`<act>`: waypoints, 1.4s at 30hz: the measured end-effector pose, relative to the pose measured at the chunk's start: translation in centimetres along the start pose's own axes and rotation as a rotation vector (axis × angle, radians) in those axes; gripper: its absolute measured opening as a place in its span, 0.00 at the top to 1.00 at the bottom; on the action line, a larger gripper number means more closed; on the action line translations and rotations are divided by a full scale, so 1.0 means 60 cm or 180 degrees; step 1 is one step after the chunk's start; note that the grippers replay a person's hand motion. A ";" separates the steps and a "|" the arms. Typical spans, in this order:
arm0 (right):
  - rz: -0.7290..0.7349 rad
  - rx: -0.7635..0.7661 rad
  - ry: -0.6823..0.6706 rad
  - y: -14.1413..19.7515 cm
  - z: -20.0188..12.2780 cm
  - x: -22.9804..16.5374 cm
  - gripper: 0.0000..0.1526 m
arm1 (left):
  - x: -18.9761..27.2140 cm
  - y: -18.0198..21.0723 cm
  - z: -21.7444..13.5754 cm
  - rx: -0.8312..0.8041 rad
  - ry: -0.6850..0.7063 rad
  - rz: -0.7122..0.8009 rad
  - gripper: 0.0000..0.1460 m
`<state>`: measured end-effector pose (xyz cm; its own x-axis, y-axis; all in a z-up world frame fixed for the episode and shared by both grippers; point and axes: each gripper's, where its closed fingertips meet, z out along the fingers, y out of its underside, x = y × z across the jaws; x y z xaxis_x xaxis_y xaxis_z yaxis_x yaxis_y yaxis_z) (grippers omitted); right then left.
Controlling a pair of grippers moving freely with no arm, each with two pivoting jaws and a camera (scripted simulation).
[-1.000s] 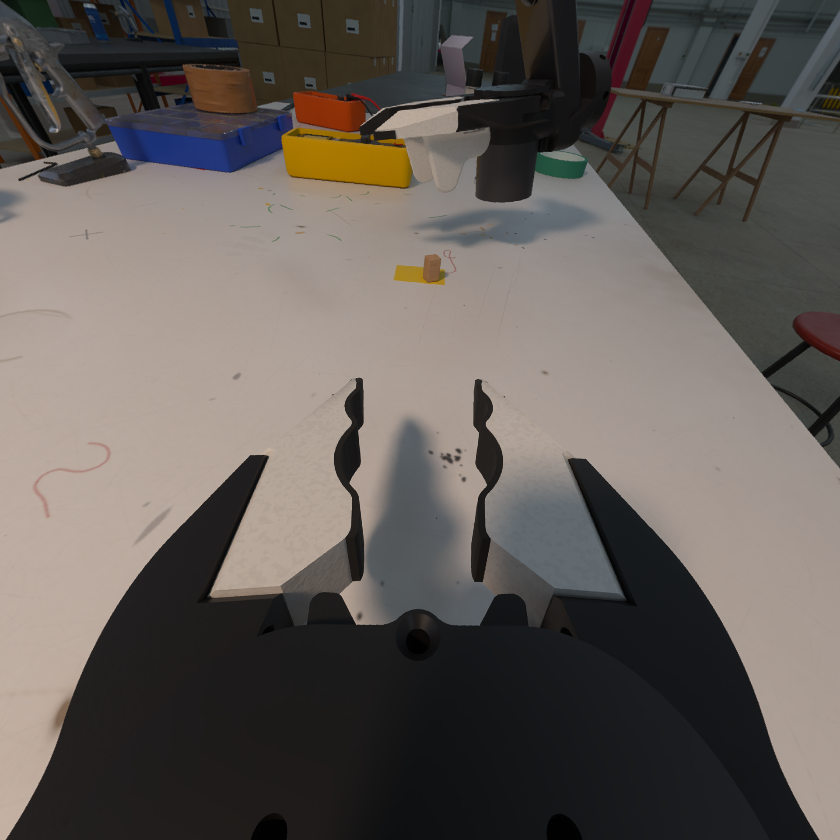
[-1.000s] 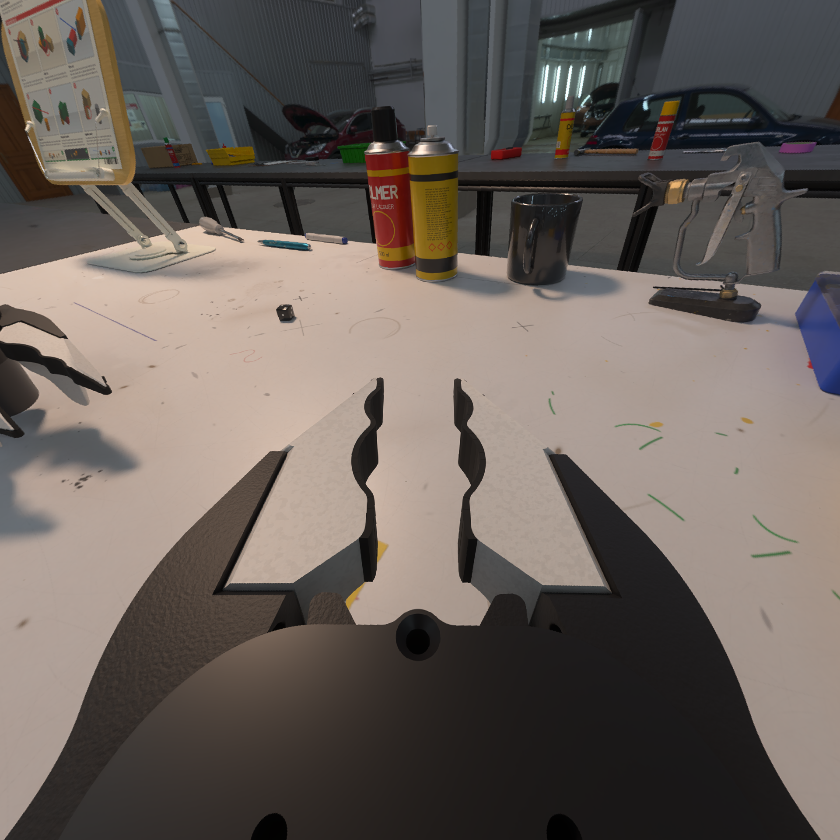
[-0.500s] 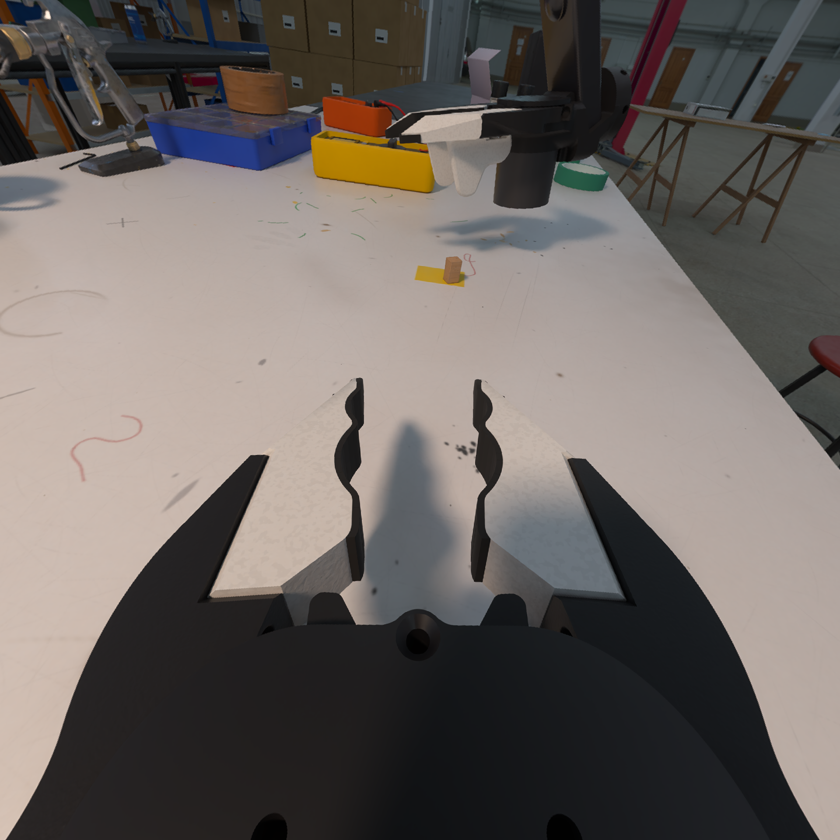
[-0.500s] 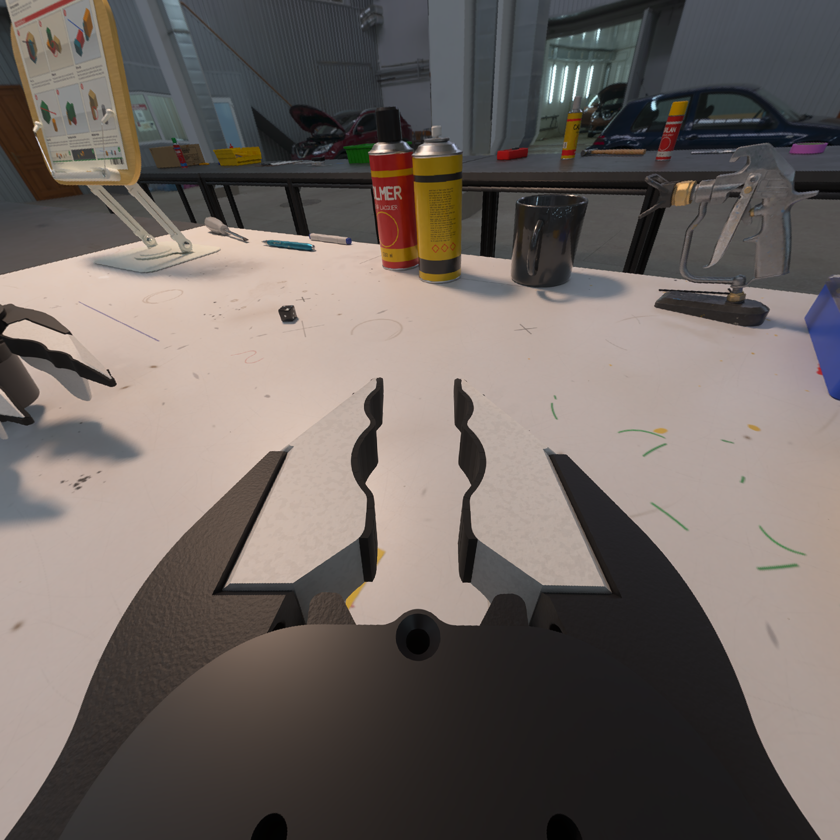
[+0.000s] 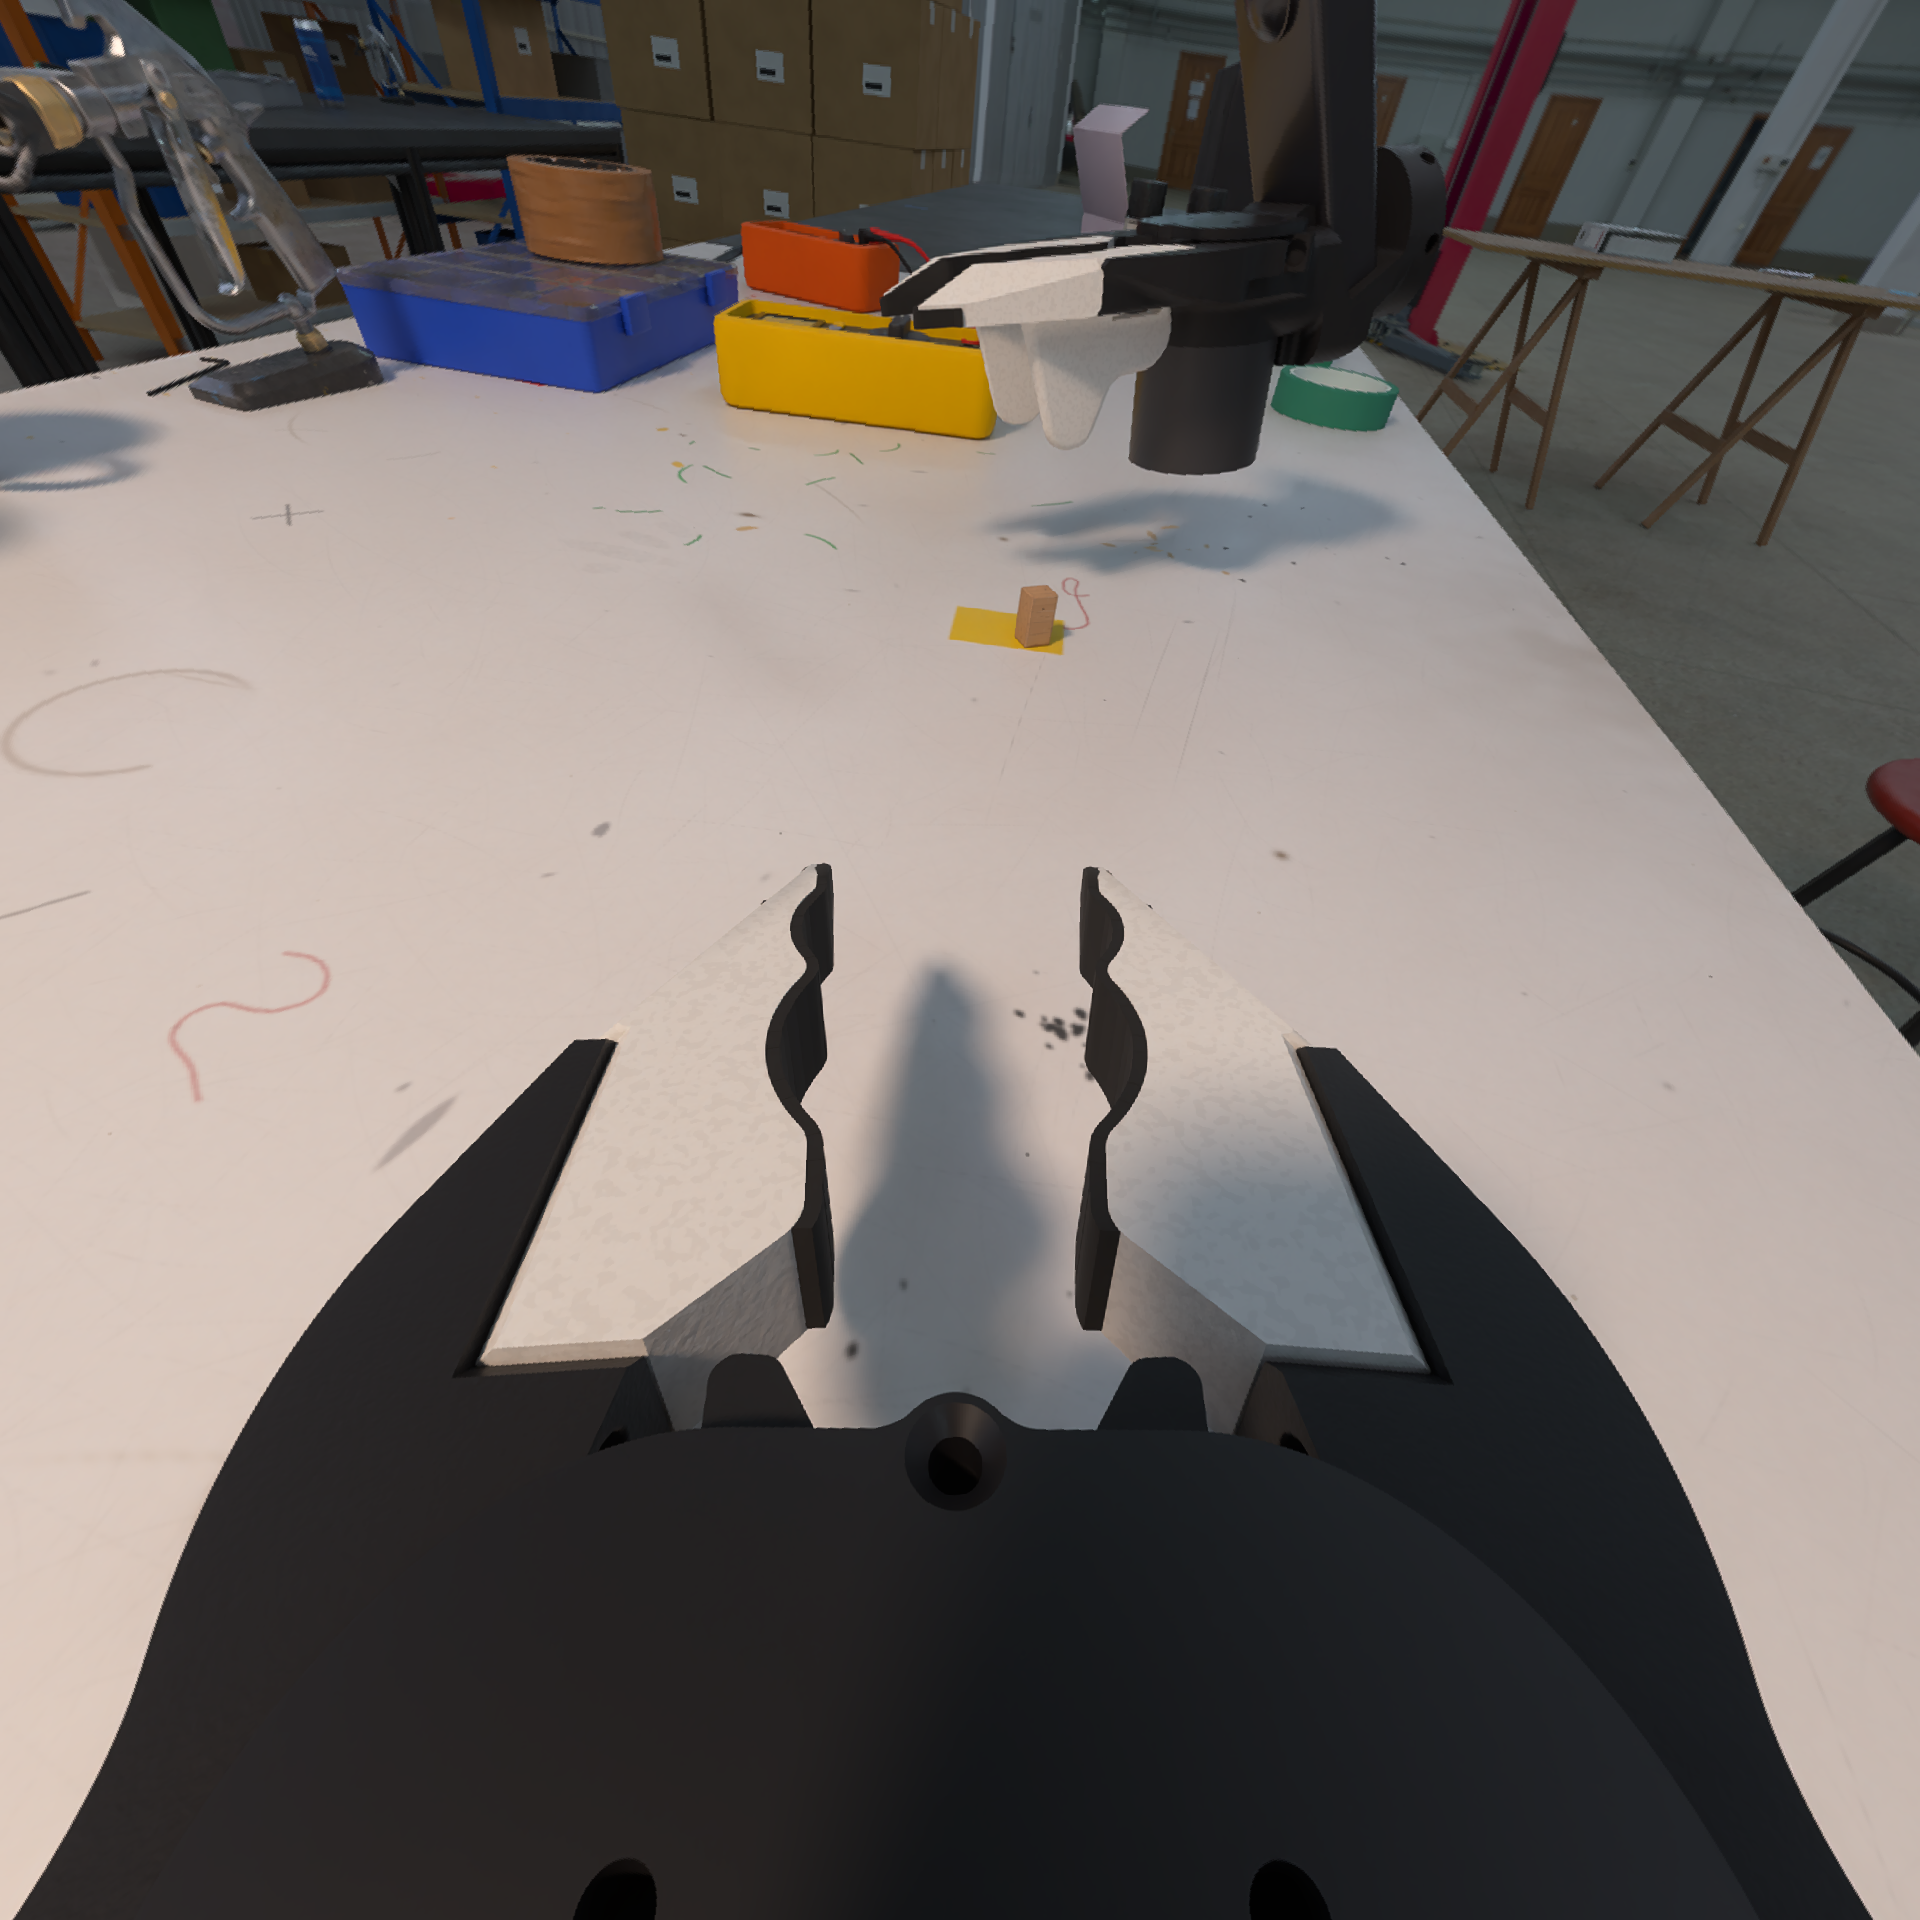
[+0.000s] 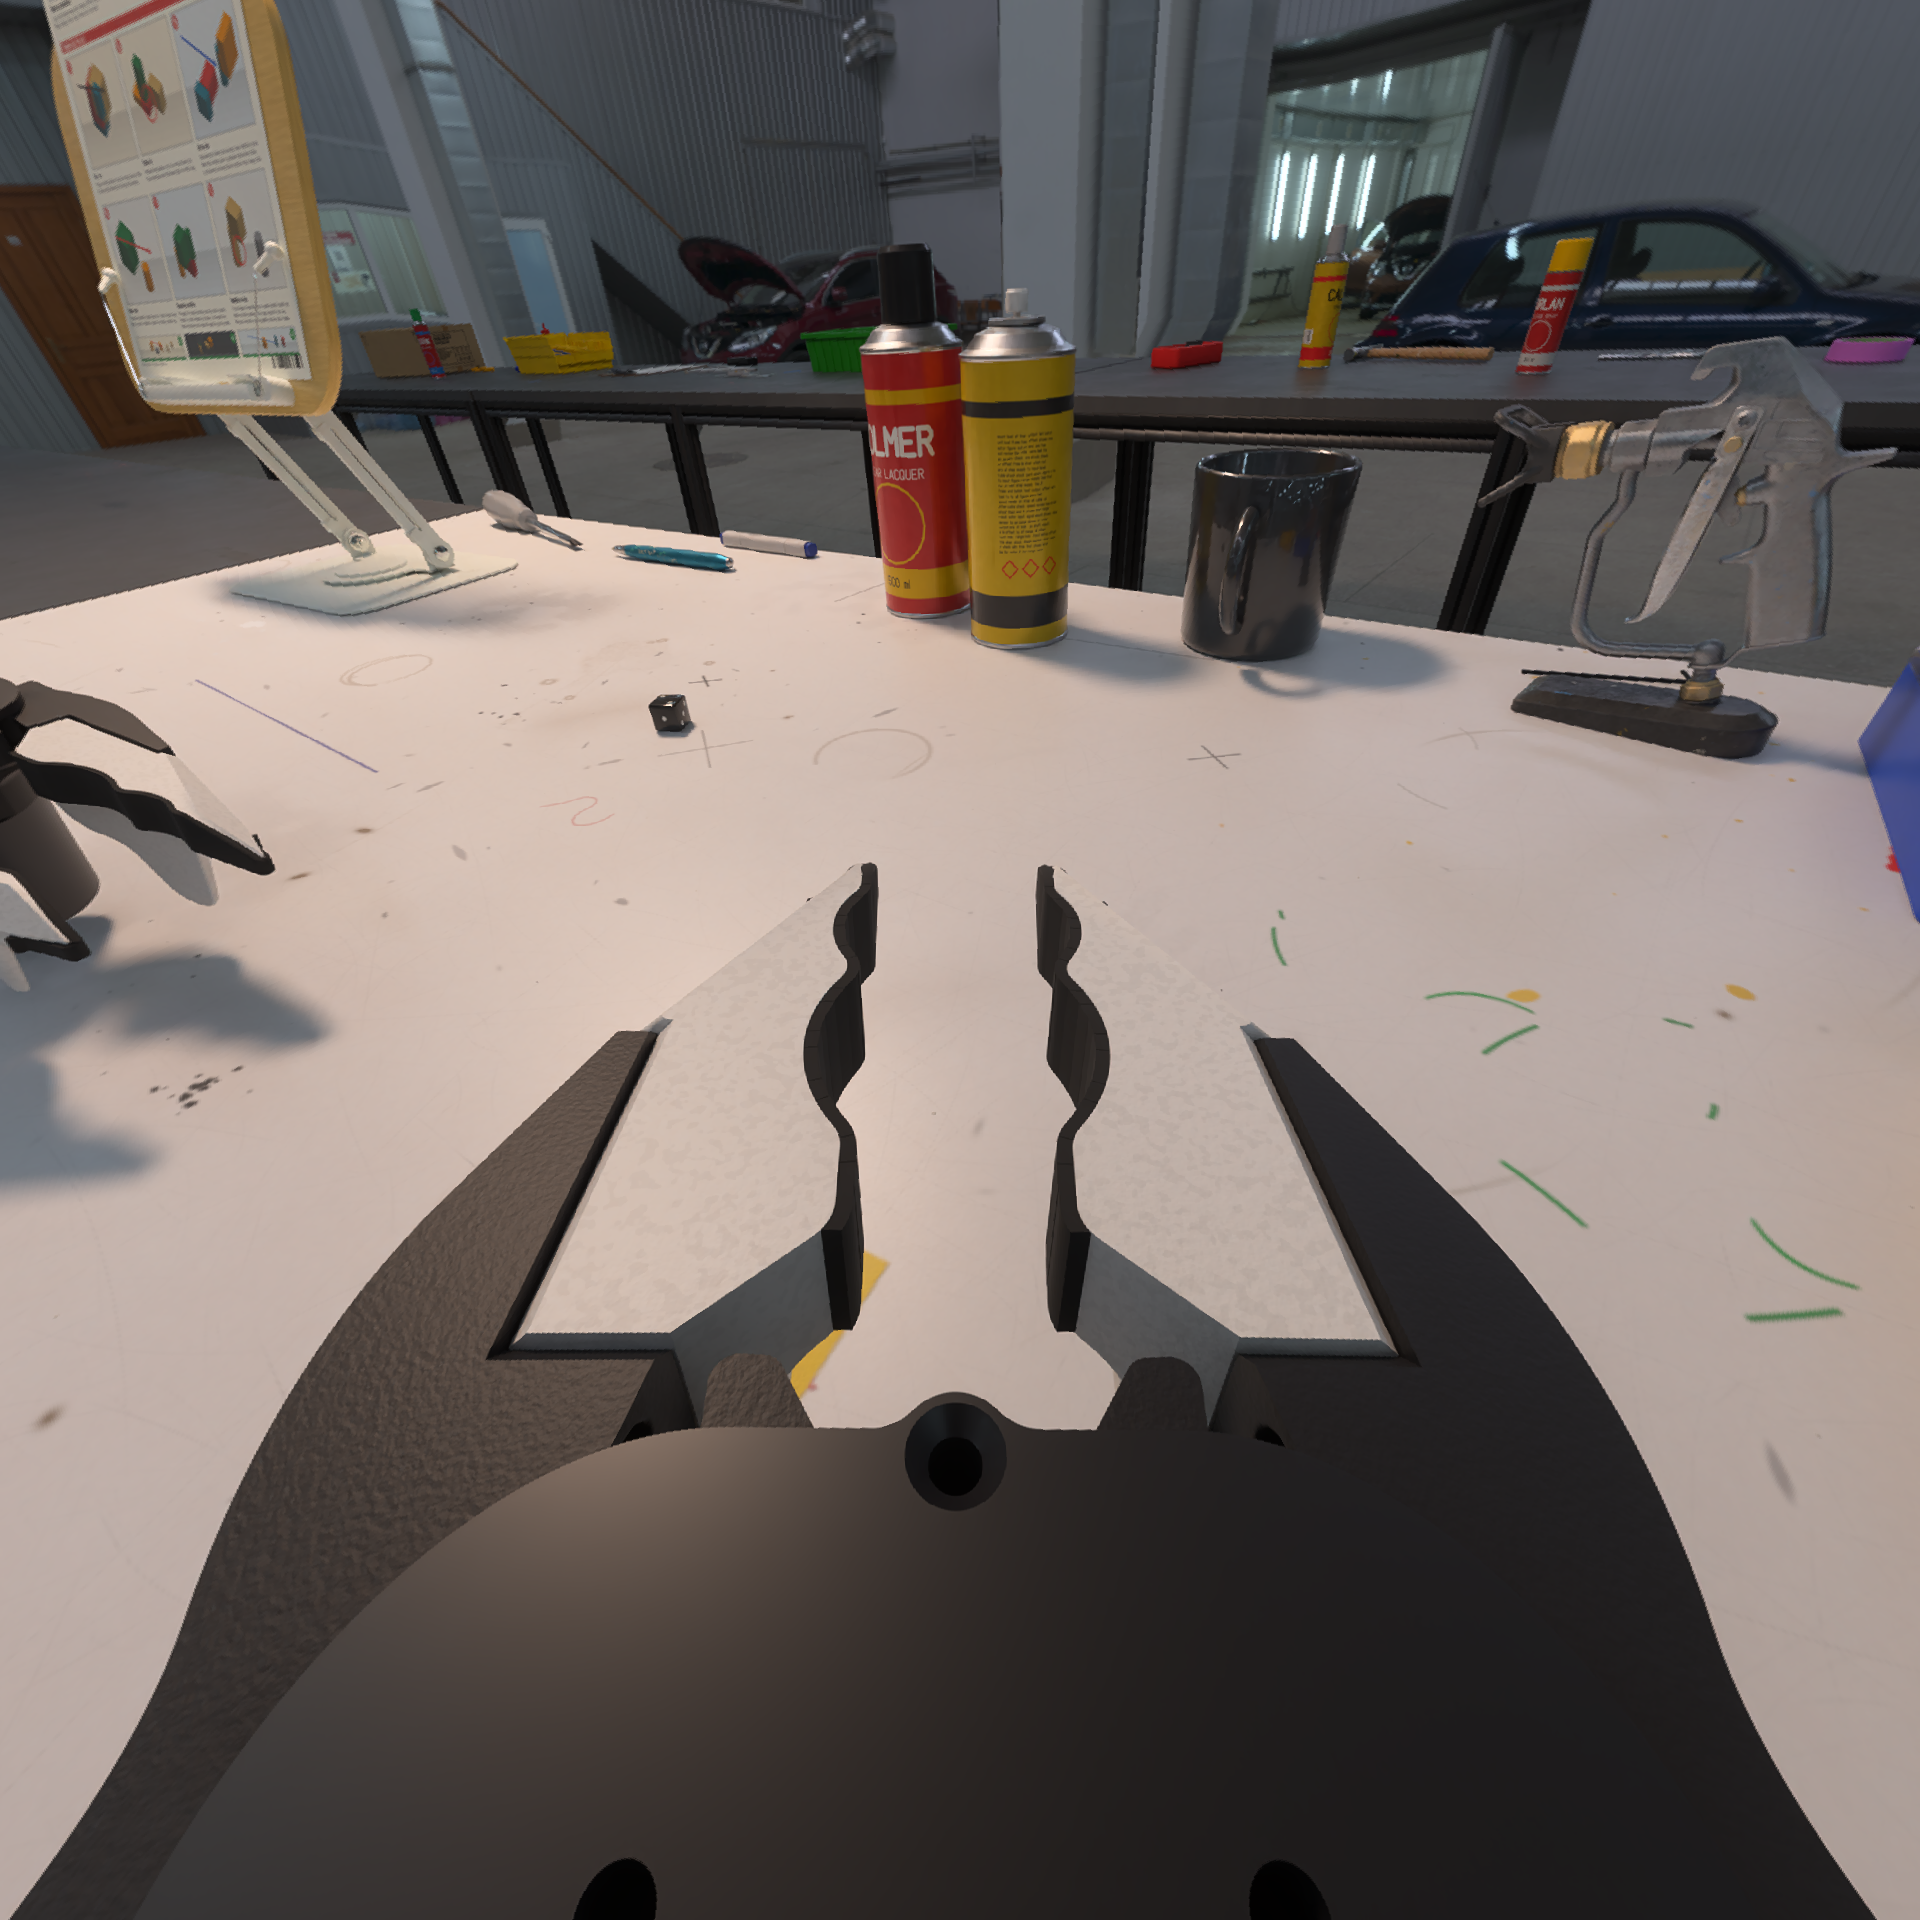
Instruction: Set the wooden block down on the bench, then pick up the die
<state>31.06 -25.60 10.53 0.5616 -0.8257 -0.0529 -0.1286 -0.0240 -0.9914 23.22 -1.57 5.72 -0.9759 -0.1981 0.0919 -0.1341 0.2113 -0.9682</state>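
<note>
The small wooden block [image 5: 1036, 615] stands upright on a yellow patch [image 5: 987, 628] on the white bench, far ahead of my left gripper [image 5: 956, 883], which is open and empty. My right gripper [image 6: 956, 881] is open and empty above the bench; it also shows in the left wrist view [image 5: 997, 301], hovering beyond the block. The black die [image 6: 669, 713] lies on the bench ahead and left of the right gripper. The left gripper also shows at the left edge of the right wrist view [image 6: 135, 831].
Two spray cans [image 6: 966, 468], a black mug [image 6: 1257, 551] and a spray gun on a stand [image 6: 1683, 540] line the far edge. A blue case [image 5: 530, 312], yellow box [image 5: 852, 364] and green tape roll [image 5: 1335, 395] sit beyond the block. The bench edge [image 5: 1558, 644] runs right.
The left gripper's view has swung left, so the block and boxes shifted right in it. The right gripper has crept back slightly; both stay open.
</note>
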 end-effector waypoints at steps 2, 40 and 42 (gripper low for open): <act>0.0006 -0.0003 0.0010 0.000 0.000 0.001 0.80 | -0.002 -0.001 -0.002 0.0010 -0.0010 -0.0007 0.67; -0.0262 -0.0328 0.0252 0.020 0.024 0.014 0.85 | -0.380 0.023 -0.057 -0.1734 -0.1032 -0.0276 0.83; -0.0265 -0.0321 0.0246 0.020 0.023 0.013 0.85 | -0.395 0.036 -0.045 -0.1907 -0.0994 -0.0292 0.82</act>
<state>32.49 -25.51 9.14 0.5097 -0.8593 0.0421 -0.1678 -0.1473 -0.9748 45.57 6.15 2.05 -0.8725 -0.4885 0.0088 -0.3740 0.6562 -0.6554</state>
